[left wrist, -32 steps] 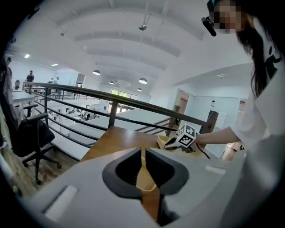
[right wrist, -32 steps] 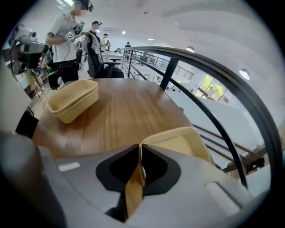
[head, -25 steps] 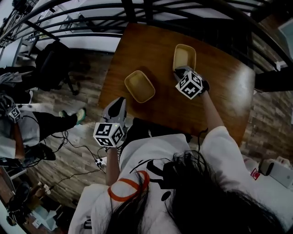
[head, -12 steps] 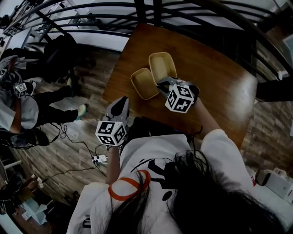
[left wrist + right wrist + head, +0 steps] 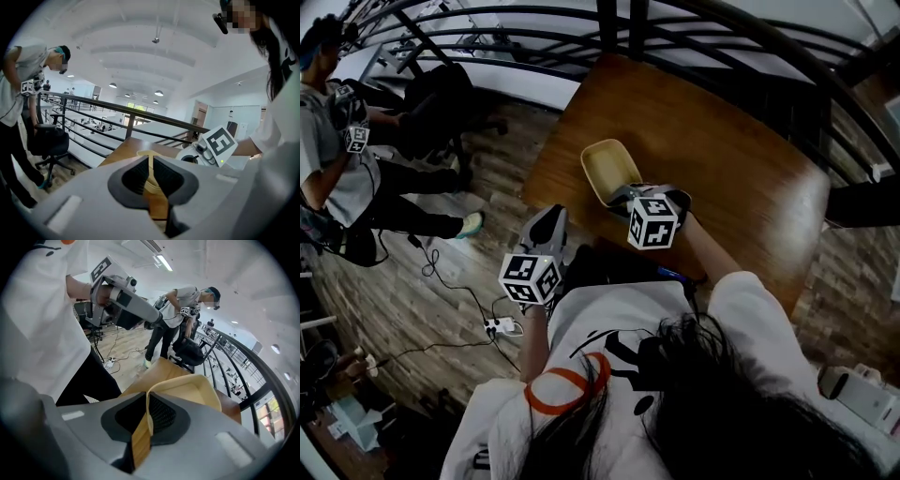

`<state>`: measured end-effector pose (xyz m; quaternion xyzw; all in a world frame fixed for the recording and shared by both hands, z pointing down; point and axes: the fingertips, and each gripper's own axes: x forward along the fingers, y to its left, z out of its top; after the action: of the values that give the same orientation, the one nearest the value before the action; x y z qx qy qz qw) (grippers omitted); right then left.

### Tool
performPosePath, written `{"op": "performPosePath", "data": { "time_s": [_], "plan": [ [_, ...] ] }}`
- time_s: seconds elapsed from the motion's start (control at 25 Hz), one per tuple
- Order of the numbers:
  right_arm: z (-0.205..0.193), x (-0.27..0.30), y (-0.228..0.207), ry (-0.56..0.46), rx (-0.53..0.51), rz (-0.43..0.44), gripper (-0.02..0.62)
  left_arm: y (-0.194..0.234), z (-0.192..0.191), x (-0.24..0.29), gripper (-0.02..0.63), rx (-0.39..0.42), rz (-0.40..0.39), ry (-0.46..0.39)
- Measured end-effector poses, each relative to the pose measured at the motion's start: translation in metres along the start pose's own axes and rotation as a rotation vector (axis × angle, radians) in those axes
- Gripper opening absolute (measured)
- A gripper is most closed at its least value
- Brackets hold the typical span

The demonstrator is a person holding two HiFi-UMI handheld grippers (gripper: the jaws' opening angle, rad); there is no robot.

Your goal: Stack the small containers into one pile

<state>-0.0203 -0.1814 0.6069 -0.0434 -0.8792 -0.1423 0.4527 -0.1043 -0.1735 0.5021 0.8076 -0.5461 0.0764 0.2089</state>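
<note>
One cream rectangular container (image 5: 609, 167) shows near the left edge of the brown wooden table (image 5: 741, 169). My right gripper (image 5: 624, 195) is shut on the near rim of this container. In the right gripper view the thin cream rim (image 5: 148, 408) runs between the dark pads, and the container's body (image 5: 190, 392) spreads out beyond them. The second container is not seen as a separate thing and seems to lie under the held one. My left gripper (image 5: 546, 223) hangs off the table's near left corner. Its jaws are shut and hold nothing, and it points at the container (image 5: 150, 153).
A black railing (image 5: 694, 19) runs along the table's far side. Left of the table stand a black office chair (image 5: 441, 108) and a person (image 5: 337, 159) on the wooden floor. Cables and a power strip (image 5: 502, 326) lie on the floor near my left side.
My right gripper carried its container left and toward me, over the spot where the other container lay. Two separate containers showed before, one now. The left gripper hardly moved.
</note>
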Motion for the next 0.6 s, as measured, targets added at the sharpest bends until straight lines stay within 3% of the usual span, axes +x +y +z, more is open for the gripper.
{"op": "performPosePath", "data": {
  "time_s": [0.16,0.44,0.6],
  "plan": [
    [0.002,0.015,0.003,0.027,-0.009,0.031,0.048,0.008,0.002,-0.008,0.003,-0.01,0.02,-0.016],
    [0.0,0.025,-0.008,0.047,0.056,0.01,0.052,0.015,0.004,-0.015,0.004,-0.016,0.032,-0.026],
    [0.004,0.02,-0.014,0.031,0.091,-0.02,0.127,0.015,0.004,-0.017,0.003,-0.014,0.029,-0.031]
  ]
}}
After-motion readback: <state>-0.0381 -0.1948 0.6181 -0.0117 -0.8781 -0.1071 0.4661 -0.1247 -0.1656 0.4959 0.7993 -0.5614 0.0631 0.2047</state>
